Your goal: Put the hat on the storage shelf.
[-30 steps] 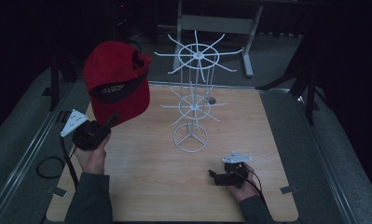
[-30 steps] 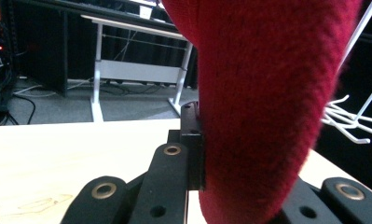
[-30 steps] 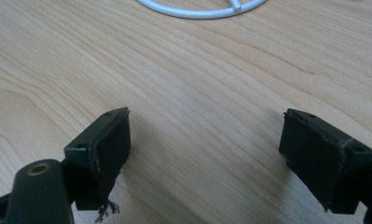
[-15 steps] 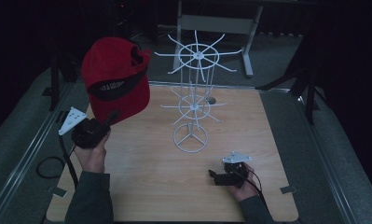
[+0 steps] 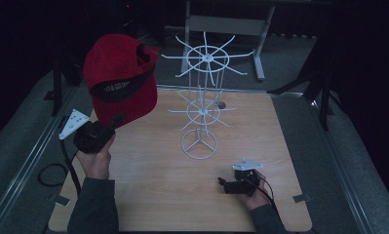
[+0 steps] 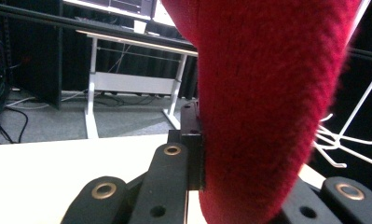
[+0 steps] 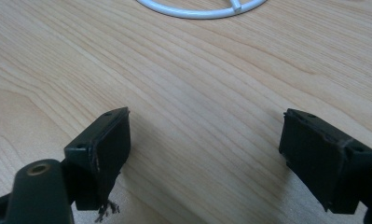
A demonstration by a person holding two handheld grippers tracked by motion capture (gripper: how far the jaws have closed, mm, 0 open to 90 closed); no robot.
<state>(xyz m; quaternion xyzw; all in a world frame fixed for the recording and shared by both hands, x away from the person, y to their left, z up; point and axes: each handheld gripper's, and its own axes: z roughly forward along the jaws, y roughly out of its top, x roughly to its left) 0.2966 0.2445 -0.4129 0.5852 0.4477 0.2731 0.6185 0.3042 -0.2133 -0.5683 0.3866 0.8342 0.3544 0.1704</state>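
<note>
A red cap [image 5: 118,78] with a black underside is held up in the air at the left of the table, left of the white wire rack [image 5: 204,97]. My left gripper [image 5: 115,122] is shut on the cap's lower edge; in the left gripper view the red cloth [image 6: 267,107] stands between the black jaws. The right gripper [image 5: 225,184] rests low at the table's front right, its jaws spread wide over bare wood [image 7: 202,140] with nothing between them. The rack's ring base [image 7: 202,8] lies just ahead of it.
The rack has two tiers of spokes and a round base [image 5: 199,145] on the wooden table [image 5: 148,195]. A grey desk frame [image 5: 221,24] stands behind the table. A cable loop [image 5: 50,174] lies off the table's left edge.
The left hand has shifted the cap slightly left and up. The right gripper has stayed where it was.
</note>
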